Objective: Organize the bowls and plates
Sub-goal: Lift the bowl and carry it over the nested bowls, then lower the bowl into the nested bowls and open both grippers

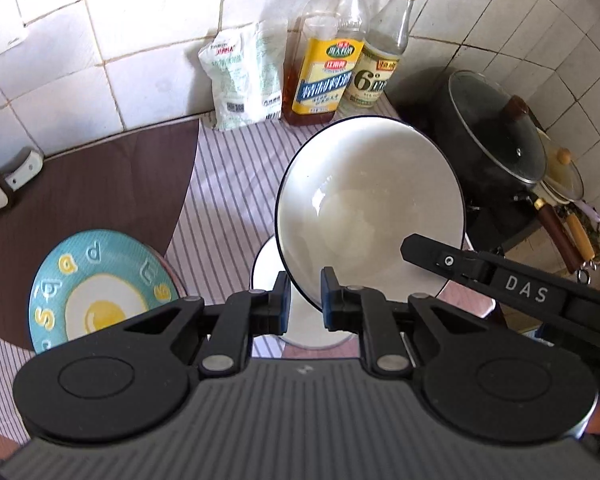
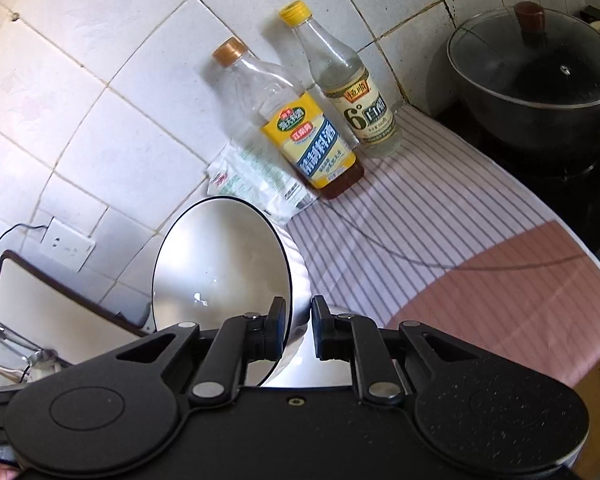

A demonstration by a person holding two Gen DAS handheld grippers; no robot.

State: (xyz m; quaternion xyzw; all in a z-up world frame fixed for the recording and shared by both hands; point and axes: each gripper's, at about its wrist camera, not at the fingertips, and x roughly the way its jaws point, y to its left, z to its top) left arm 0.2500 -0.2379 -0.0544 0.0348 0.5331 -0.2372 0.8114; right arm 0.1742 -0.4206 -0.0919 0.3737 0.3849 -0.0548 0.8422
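Bowl [image 1: 370, 208], white with a thin dark rim, hangs tilted above the bench [image 1: 236, 184], its near edge pinched between the narrow pads of the left tongs [image 1: 305, 294]. To the left of these tongs and lower, a teal plate [image 1: 96, 284] with a fried-egg picture lies flat on the brown mat [image 1: 100, 184]. Directly under the tongs a second white dish [image 1: 268, 272] rests on the striped cloth; whether it is a bowl or a plate cannot be told. Ahead, against the tiled wall, stand a white pouch [image 1: 244, 76], a yellow-labelled bottle [image 1: 324, 76] and a clear bottle with a yellow cap [image 1: 384, 52]. Right of the tongs a black pot with a glass lid [image 1: 496, 140] sits on the stove, and the right tongs' finger [image 1: 432, 256] reaches over the bowl's right rim.

From the right wrist camera, the right tongs [image 2: 298, 330] are likewise closed narrow on the bowl's rim, the bowl's hollow lying to their left. Further left a white board with a dark border [image 2: 40, 300] leans at the wall.
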